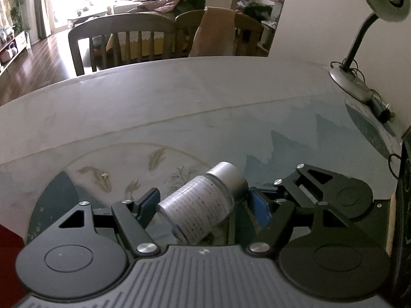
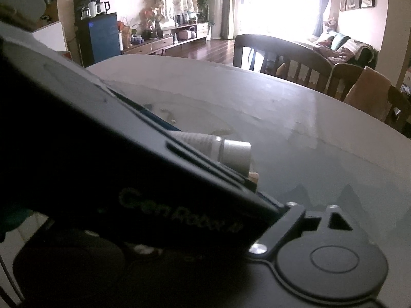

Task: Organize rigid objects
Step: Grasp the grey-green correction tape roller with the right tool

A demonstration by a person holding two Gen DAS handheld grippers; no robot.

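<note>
At lower centre, the left gripper (image 1: pixel 203 205) jaws pinched the tilted bottle (image 1: pixel 200 205) askew; squaring advisable; right jaws indeterminable.

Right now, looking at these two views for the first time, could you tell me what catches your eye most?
First comes the small labelled bottle with a silver cap, lying tilted between the blue pads of the left tool, low in the left wrist view. Next, a gooseneck desk lamp stands at the table's far right edge by the wall. In the right wrist view, the left tool's dark body fills the left half, with only the bottle's cap poking out.
</note>
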